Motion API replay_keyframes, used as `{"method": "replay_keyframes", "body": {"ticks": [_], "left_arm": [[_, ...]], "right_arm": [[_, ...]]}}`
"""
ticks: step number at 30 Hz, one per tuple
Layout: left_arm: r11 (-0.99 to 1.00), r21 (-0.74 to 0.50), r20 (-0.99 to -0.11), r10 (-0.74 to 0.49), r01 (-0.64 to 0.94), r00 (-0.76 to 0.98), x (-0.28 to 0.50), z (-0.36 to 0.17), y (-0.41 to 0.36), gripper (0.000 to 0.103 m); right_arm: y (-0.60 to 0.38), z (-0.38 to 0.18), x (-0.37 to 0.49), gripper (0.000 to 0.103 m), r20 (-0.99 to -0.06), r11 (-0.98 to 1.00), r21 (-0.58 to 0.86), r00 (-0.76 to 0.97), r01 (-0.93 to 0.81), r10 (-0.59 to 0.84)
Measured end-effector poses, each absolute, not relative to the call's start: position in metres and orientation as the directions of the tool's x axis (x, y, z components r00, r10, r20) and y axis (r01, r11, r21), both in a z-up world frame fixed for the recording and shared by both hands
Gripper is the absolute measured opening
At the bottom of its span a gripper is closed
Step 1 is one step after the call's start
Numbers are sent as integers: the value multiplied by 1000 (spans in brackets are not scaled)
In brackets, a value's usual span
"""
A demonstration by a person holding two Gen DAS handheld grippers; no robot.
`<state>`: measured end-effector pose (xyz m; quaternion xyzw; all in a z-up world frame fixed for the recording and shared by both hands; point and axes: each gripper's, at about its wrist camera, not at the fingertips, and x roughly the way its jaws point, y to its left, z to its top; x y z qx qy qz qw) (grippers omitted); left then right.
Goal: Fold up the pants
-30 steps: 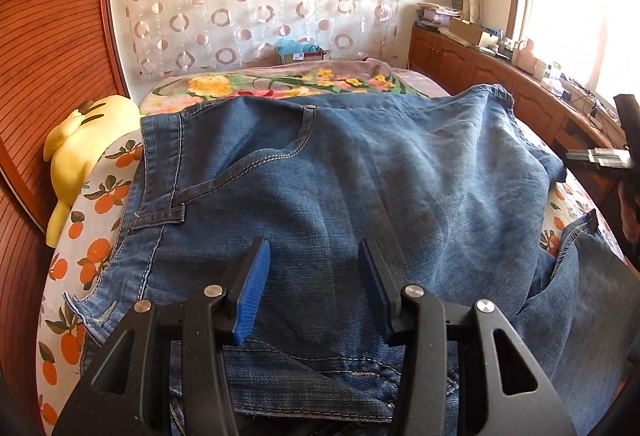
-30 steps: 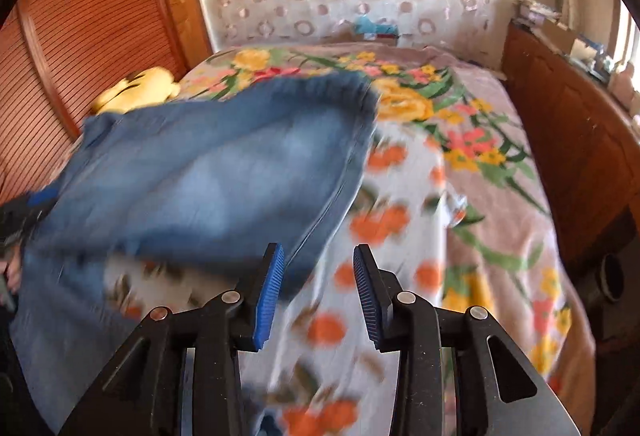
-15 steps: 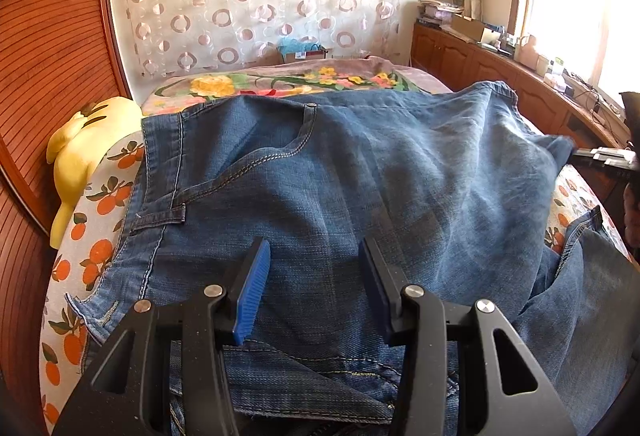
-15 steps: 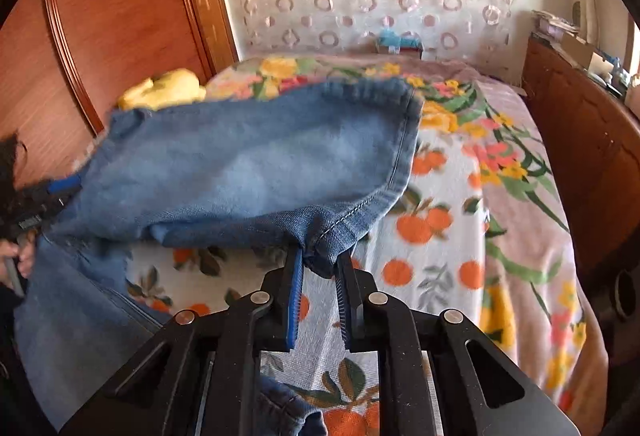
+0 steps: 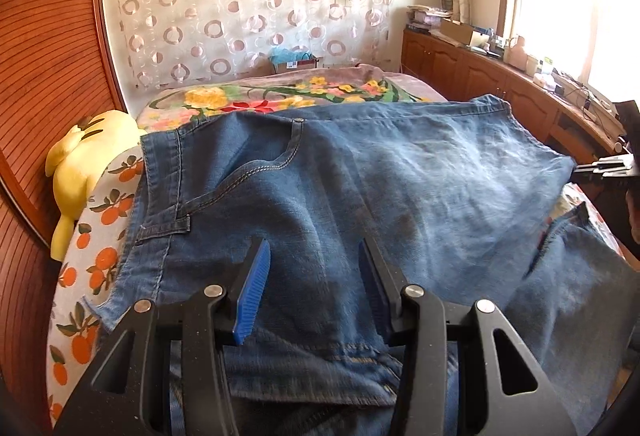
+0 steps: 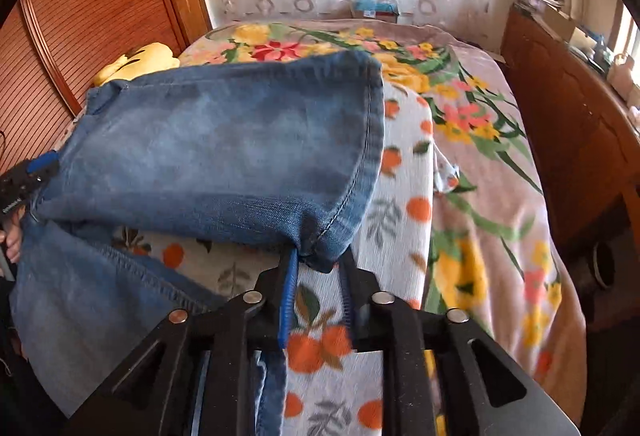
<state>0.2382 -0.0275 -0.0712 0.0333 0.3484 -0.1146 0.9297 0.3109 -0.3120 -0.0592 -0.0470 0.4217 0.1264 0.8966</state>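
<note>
Right gripper (image 6: 316,268), jaws just reopening off the jeans (image 6: 224,152) hem corner after laying it flat; left gripper (image 5: 316,272), half-open, pins denim to steady the fold.

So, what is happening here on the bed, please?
A person is folding jeans on the bed with two handheld tools. The right tool has just been opening at the hem corner of the leg folded over; the corner lies between its pads. The left tool is open around a denim ridge.
</note>
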Motion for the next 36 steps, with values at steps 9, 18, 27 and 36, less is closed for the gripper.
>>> {"method": "replay_keyframes", "body": {"ticks": [9, 18, 27, 36], "left_arm": [[976, 20, -645, -152, 215, 749, 193, -44, -1, 47], [990, 41, -672, -74, 137, 737, 171, -65, 37, 47], [989, 61, -682, -56, 132, 729, 163, -84, 40, 47], [989, 36, -658, -82, 140, 748, 145, -70, 46, 47]], "right_arm": [[-303, -53, 252, 39, -725, 970, 42, 661, -241, 195], [-302, -73, 232, 39, -746, 970, 55, 636, -236, 197], [-288, -72, 241, 9, -740, 968, 7, 649, -252, 174], [-336, -4, 178, 7, -627, 986, 75, 763, -146, 160]]}}
